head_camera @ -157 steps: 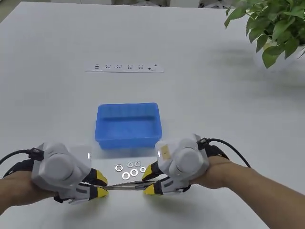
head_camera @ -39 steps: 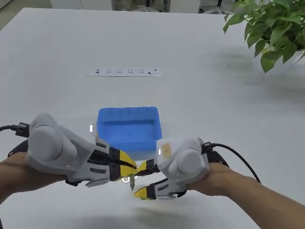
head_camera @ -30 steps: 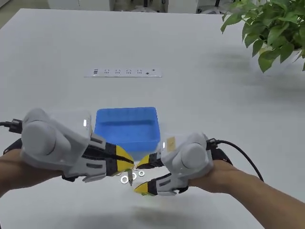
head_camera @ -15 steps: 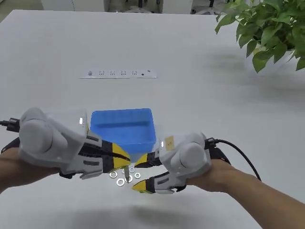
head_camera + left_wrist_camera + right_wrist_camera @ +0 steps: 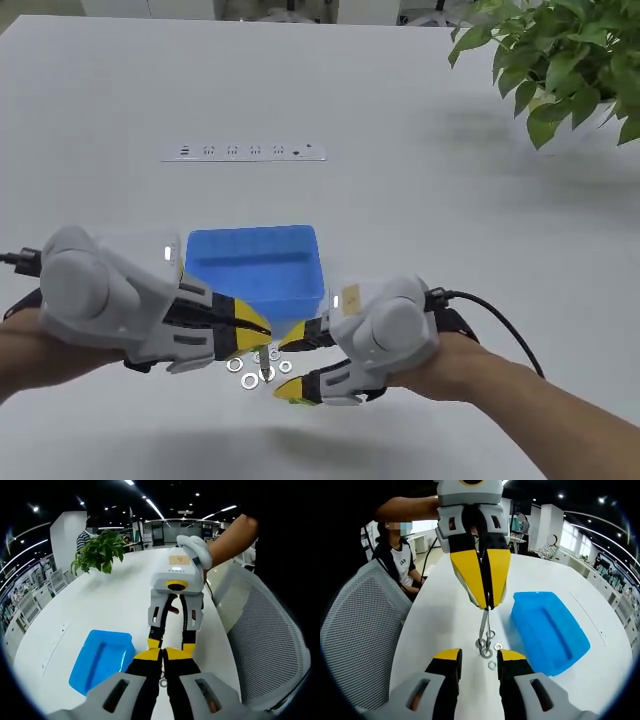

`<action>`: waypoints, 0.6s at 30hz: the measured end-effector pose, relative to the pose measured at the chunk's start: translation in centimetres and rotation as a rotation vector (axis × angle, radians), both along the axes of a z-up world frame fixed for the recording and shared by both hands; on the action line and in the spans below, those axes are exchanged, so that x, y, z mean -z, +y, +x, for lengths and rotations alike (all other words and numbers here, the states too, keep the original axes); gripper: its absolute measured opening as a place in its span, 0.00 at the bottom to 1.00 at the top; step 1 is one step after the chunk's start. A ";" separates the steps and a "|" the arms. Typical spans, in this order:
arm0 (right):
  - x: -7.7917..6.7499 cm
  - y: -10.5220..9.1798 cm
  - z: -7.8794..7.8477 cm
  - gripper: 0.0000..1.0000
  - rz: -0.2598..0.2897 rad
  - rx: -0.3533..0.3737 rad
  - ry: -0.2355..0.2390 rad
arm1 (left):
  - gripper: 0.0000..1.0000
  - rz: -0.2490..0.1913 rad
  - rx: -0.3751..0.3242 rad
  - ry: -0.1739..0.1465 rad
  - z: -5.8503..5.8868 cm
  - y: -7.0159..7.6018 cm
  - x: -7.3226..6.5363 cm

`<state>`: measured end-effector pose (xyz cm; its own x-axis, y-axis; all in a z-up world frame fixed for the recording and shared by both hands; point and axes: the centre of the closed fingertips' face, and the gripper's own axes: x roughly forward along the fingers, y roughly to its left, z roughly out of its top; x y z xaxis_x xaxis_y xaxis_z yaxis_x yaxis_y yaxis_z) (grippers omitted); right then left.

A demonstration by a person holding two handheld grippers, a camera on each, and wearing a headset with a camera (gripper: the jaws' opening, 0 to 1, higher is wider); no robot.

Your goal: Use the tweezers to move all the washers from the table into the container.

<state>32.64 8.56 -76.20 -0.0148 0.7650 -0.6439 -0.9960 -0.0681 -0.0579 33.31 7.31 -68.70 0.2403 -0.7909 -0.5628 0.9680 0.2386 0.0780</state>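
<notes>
- Your left gripper (image 5: pixel 258 332) has its yellow-tipped jaws clenched on the tweezers (image 5: pixel 485 622). In the right gripper view it comes in from the top with the tweezers hanging out of its closed tips.
- In the left gripper view, the left gripper's (image 5: pixel 163 655) own jaws rise pressed close together.
- The tweezers point down at the table (image 5: pixel 400 200), and their tips come down among the washers (image 5: pixel 492 665). You cannot tell from these views whether the tips pinch a washer.
- Your right gripper (image 5: pixel 297 365) is released: its two jaws stand apart and hold nothing. In its own view the right gripper (image 5: pixel 480 656) has its tips on either side of the washer cluster.
- In the left gripper view, the right gripper (image 5: pixel 171 645) faces you head-on, jaws spread, with a hand behind it.
- The washers (image 5: pixel 249 381) lie in a small loose cluster on the table between the two grippers. They sit just beside the container's near wall and outside it.
- The container (image 5: pixel 255 265) is a blue rectangular tray, upright on the table just beyond the washers. It lies to the left in the left gripper view (image 5: pixel 100 657) and to the right in the right gripper view (image 5: pixel 550 630).
- A power strip (image 5: pixel 245 152) lies flat well beyond the container.
- A potted plant (image 5: pixel 560 60) stands at the far right of the table.
- A mesh chair (image 5: pixel 360 630) is at the table's edge.
</notes>
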 end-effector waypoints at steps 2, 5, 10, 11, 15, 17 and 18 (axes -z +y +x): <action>0.0 0.1 0.0 0.30 0.001 -0.003 0.000 | 0.05 -0.002 0.006 0.004 0.1 0.1 0.0; 0.0 0.4 0.1 0.29 0.000 -0.013 -0.006 | 0.05 -0.002 0.017 0.004 0.2 0.1 0.0; 0.0 0.7 0.1 0.26 0.004 -0.023 -0.001 | 0.05 -0.002 0.039 0.011 0.1 -0.1 0.1; 0.0 0.7 0.2 0.25 0.003 -0.023 -0.002 | 0.05 -0.003 0.043 0.013 0.1 -0.2 0.1; 0.0 0.9 0.3 0.22 0.006 -0.027 0.006 | 0.05 0.006 0.053 0.013 0.3 -0.2 0.1; 0.1 0.9 0.4 0.21 0.007 -0.027 0.007 | 0.05 0.008 0.058 0.017 0.2 -0.3 0.2; 0.1 1.0 0.5 0.20 0.006 -0.027 0.007 | 0.05 0.010 0.061 0.017 0.2 -0.3 0.2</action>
